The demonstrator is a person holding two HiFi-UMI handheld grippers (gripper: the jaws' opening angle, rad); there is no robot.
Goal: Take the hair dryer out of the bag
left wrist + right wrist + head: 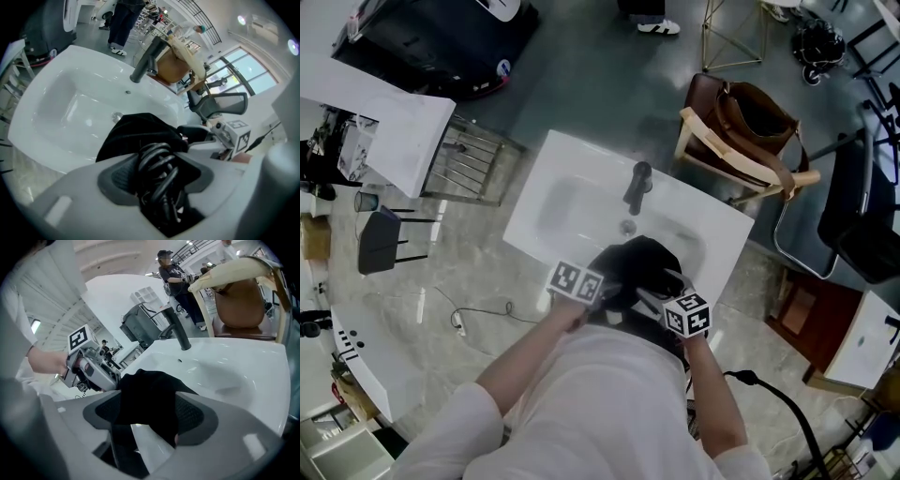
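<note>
A black cloth bag (637, 262) lies slumped on the near edge of the white sink (572, 206). My left gripper (154, 180) is shut on a bundle of coiled black cord (154, 157) that comes out of the bag (136, 133). The hair dryer's body is hidden. My right gripper (147, 420) stands open, and a fold of the bag (150, 390) drapes loosely between its wide pads. In the head view the left gripper (602, 302) and right gripper (658, 302) meet at the bag's near side.
A black faucet (636, 187) rises at the sink's far rim. A chair with a brown bag (750, 122) stands at the far right, a metal rack (469, 159) and a dark stool (380, 239) at the left. A person (176, 275) stands beyond the sink.
</note>
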